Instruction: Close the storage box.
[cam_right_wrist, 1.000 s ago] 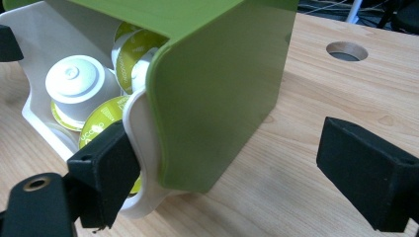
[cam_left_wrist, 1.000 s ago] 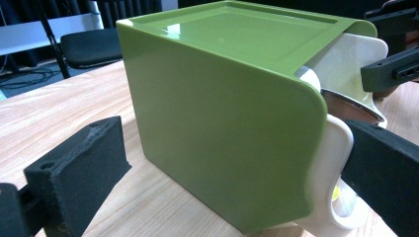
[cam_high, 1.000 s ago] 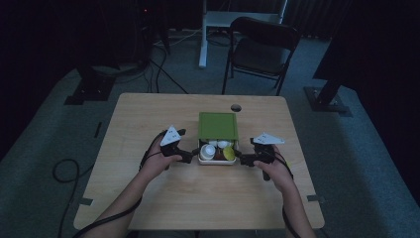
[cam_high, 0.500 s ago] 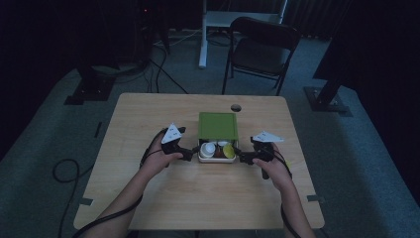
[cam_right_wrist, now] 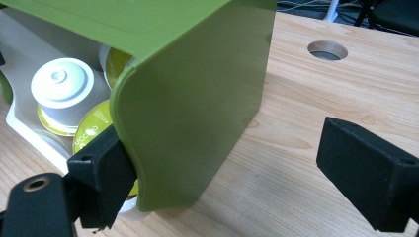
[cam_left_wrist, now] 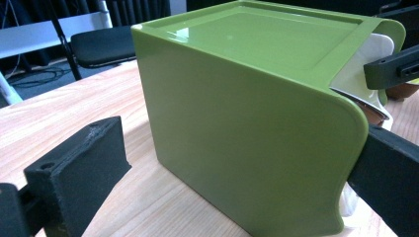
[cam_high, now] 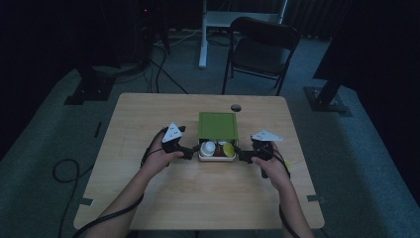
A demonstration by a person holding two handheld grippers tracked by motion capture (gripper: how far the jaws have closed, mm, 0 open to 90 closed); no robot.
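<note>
Green box (cam_high: 218, 126) on table, capsules (cam_right_wrist: 62, 89) visible in right gripper view

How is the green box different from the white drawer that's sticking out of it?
The green box is glossy green and closed on top; the white drawer is pale and open-topped, showing round capsules inside. The green box is bigger and wraps around the white drawer. The white drawer sticks out toward the person. Both sit on the wooden table.
</note>
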